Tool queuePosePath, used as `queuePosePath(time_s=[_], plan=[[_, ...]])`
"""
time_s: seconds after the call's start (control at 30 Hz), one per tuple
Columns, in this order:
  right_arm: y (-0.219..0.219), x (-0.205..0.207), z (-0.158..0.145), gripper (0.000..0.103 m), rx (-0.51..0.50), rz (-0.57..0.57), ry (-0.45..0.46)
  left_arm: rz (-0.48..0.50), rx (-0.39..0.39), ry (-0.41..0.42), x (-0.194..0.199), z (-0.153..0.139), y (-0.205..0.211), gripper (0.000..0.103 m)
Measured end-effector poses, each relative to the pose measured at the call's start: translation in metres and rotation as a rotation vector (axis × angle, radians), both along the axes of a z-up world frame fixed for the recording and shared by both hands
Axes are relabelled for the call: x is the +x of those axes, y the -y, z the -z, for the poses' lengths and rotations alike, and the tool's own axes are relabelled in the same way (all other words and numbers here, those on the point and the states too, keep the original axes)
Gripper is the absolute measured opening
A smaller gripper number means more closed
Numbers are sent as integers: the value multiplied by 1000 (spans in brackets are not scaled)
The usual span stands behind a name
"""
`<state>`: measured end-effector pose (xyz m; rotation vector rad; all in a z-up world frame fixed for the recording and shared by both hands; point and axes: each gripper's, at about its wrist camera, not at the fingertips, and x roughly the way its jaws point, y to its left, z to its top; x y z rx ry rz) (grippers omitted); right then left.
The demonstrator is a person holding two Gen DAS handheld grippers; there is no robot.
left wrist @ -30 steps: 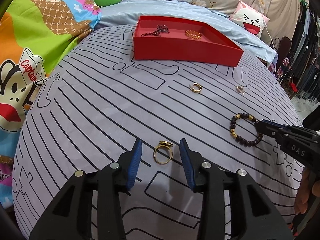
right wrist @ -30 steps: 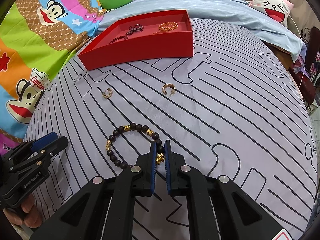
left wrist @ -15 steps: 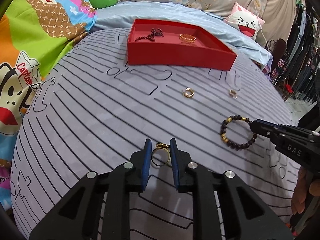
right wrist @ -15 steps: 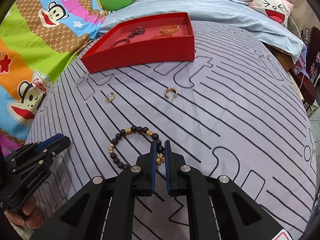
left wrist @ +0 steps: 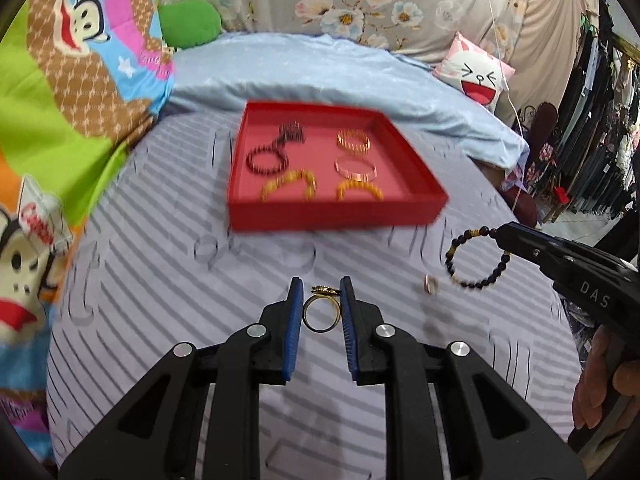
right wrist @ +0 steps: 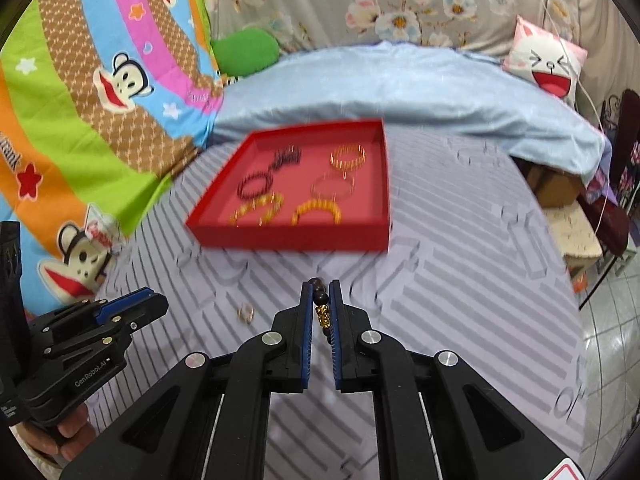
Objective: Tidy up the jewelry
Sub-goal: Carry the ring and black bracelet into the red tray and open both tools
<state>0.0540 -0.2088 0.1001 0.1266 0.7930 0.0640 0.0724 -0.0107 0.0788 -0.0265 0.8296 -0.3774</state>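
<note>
A gold ring with an ornate top stands upright, pinched between blue pads. A bracelet of dark beads with gold spacers hangs as a loop, clear of the striped bedspread. A small ring lies nearby. The red tray holds dark beaded and gold bracelets.

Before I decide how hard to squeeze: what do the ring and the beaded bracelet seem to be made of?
The ring, in the left hand-held gripper, looks like polished gold-coloured metal: a thin, shiny yellow band. The beaded bracelet, in the right hand-held gripper, looks like dark glossy beads, wood or stone, with gold-coloured spacers.
</note>
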Motion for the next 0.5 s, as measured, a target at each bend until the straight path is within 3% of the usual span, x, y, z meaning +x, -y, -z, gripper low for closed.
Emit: queuePosePath(time_s=[0.27, 0.5], plan=[[2, 64, -30, 8, -16, -10, 69, -7, 26, 93, 65, -34, 20, 18], [4, 127, -28, 8, 9, -5, 59, -3, 36, 104, 129, -40, 41, 18]])
